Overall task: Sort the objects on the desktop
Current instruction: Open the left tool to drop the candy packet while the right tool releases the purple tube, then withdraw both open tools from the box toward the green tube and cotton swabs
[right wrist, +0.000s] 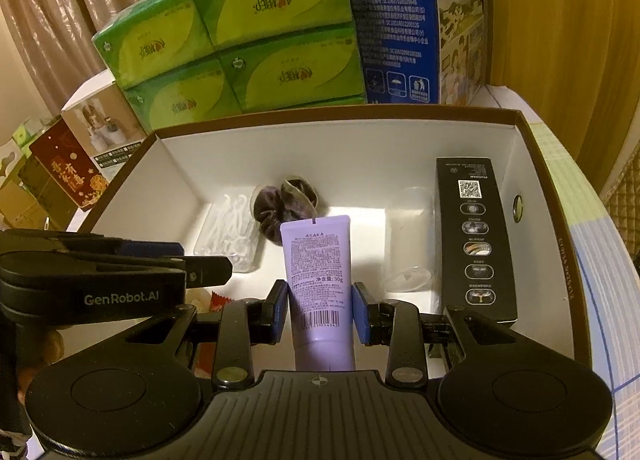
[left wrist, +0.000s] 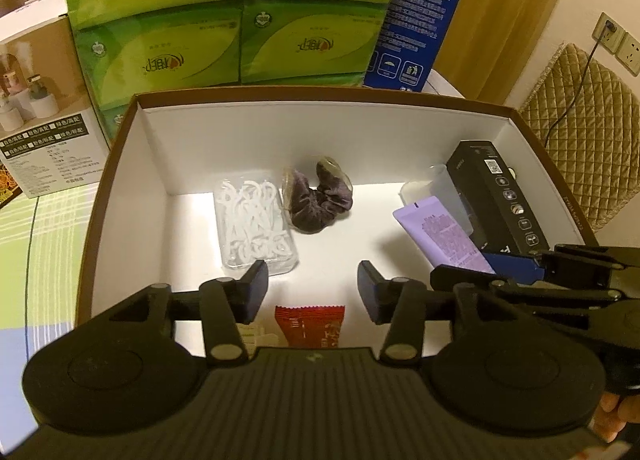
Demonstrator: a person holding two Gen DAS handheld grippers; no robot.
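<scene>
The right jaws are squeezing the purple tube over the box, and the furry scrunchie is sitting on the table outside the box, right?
Not quite. The right gripper does squeeze the purple tube, but the scrunchie is not out on the table. It lies inside the box, on the white floor near the back wall, next to the clear case of floss picks. The right wrist view shows it.

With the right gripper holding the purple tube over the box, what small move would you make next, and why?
Probably lower the purple tube onto the bare white floor of the box and open the right gripper. The gripper is shut on the tube, and free floor shows between the scrunchie and the black carton.
</scene>
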